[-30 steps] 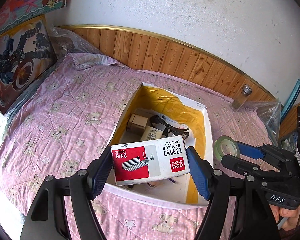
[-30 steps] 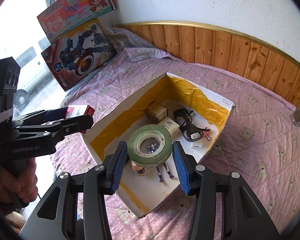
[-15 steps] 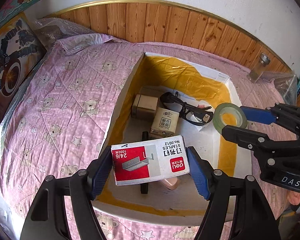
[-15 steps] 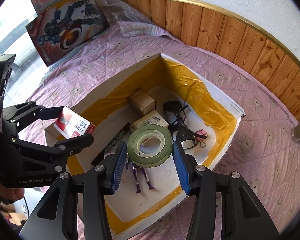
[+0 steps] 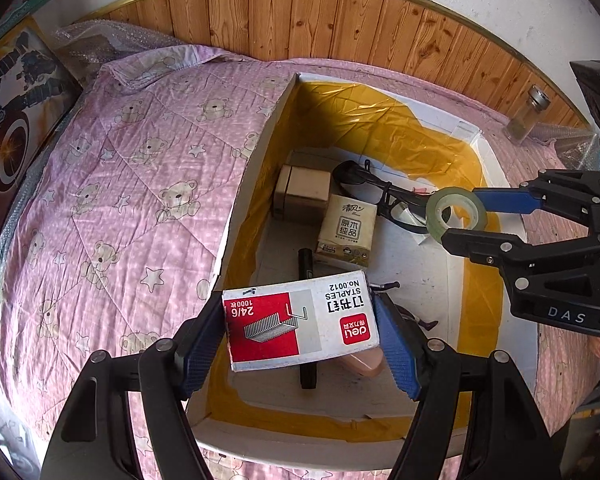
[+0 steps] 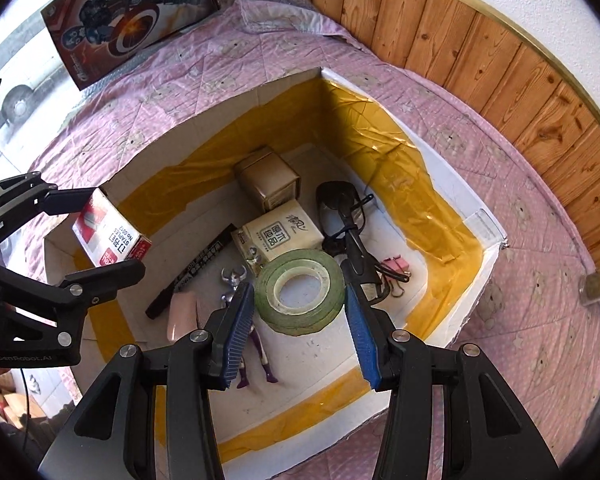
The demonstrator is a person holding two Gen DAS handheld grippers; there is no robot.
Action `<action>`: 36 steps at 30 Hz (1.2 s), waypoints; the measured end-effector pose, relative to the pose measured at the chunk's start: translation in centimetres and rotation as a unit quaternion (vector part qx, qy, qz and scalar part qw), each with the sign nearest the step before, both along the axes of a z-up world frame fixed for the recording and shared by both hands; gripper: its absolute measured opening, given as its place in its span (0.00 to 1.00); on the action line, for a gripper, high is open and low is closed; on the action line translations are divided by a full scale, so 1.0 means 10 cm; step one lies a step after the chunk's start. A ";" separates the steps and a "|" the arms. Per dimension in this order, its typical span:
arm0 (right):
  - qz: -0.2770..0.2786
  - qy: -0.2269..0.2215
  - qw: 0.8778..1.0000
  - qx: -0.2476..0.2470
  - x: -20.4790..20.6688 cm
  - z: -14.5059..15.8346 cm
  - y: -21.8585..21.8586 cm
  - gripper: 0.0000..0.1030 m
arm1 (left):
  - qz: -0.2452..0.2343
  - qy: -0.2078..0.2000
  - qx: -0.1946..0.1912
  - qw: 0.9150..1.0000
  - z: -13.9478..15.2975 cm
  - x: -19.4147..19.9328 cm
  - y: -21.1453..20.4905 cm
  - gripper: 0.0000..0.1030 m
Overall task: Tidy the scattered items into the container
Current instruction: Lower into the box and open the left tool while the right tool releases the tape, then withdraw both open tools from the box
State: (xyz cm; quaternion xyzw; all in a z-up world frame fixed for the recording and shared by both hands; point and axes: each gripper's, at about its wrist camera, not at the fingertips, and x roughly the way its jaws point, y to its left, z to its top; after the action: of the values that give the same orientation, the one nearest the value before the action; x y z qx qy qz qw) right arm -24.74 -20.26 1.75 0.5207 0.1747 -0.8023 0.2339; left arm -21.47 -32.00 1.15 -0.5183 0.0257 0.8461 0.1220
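We note a white box of staples (image 5: 300, 322), red panel with a staple picture and upside-down print, clamped level between the blue pads of the left gripper (image 5: 300, 332), held above the near-left corner of the container (image 5: 256, 168). The roll of green tape (image 6: 300, 290), pale core showing, sits flat between the pads of the right gripper (image 6: 300, 308), over the container's middle. The container is an open white cardboard box lined with yellow tape, resting on the pink quilt. Inside we see a brown carton (image 6: 267, 178), a tissue pack (image 6: 282, 234), dark glasses (image 6: 346, 224), a black marker (image 6: 192, 270), a pink binder clip (image 6: 394, 268), a small figure (image 6: 240, 300) and a pink eraser-like block (image 6: 182, 314).
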 end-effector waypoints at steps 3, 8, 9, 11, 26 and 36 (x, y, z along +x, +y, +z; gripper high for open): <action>-0.003 -0.005 1.000 0.000 -0.03 -0.02 0.00 0.48 | -0.006 -0.002 -0.003 1.000 0.00 0.00 0.01 0.71; -0.011 -0.006 1.000 0.006 -0.06 -0.05 0.03 0.51 | -0.020 -0.007 -0.016 1.000 -0.01 0.00 0.04 0.73; -0.013 -0.003 1.000 0.012 -0.05 -0.04 0.04 0.54 | -0.020 -0.009 -0.014 1.000 -0.01 0.01 0.03 0.73; -0.014 0.002 1.000 0.017 -0.03 -0.02 0.07 0.55 | -0.014 -0.011 -0.004 1.000 0.01 0.02 -0.02 0.73; -0.020 0.005 1.000 0.012 0.23 0.14 0.11 0.55 | 0.007 0.015 0.000 1.000 0.25 0.12 -0.09 0.78; -0.009 -0.013 1.000 0.000 0.58 0.20 0.06 0.55 | -0.004 0.026 0.014 1.000 0.42 0.47 -0.05 0.78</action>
State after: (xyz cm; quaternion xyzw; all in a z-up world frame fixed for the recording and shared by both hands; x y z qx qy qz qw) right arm -18.96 -19.68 3.71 0.5323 0.1674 -0.7976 0.2291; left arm -16.81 -32.48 5.32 -0.4938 0.0188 0.8592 0.1322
